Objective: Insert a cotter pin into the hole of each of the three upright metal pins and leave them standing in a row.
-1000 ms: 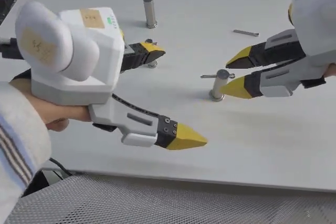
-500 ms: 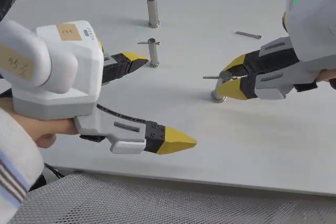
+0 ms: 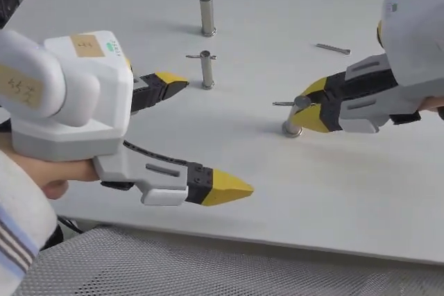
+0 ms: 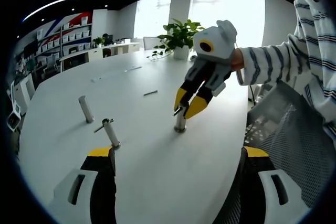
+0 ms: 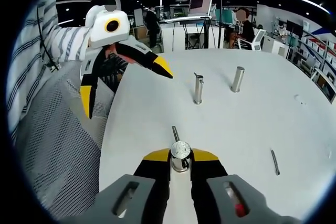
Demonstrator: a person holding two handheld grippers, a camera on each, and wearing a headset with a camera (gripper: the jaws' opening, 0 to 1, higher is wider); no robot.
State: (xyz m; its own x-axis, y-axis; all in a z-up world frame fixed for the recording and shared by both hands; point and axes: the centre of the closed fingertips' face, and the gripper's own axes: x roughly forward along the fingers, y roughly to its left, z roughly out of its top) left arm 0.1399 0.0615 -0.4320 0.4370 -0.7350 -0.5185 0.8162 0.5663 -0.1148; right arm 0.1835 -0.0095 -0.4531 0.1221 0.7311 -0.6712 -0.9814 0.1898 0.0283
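Observation:
Three upright metal pins stand on the white table (image 3: 361, 185). The far pin (image 3: 207, 14) is bare. A cotter pin crosses the top of the middle pin (image 3: 207, 68). The near pin (image 3: 293, 117) also carries a cotter pin (image 3: 282, 104), which sticks out to the left. My right gripper (image 3: 307, 107) is shut on the near pin's top; its yellow tips flank the pin head (image 5: 180, 150). My left gripper (image 3: 206, 134) hovers wide open, left of the pins, holding nothing. In the left gripper view its gap (image 4: 178, 153) is empty and the right gripper (image 4: 190, 106) clasps the near pin (image 4: 181, 123).
One loose cotter pin (image 3: 333, 48) lies on the table behind the right gripper, also seen as the loose cotter pin (image 5: 274, 162). A mesh chair back (image 3: 208, 268) sits below the table's near edge. Bare tabletop lies in front of the near pin.
The right gripper's jaws, open around the near pin a second ago, have closed onto its top. The left gripper has drawn back to the left, uncovering the middle pin.

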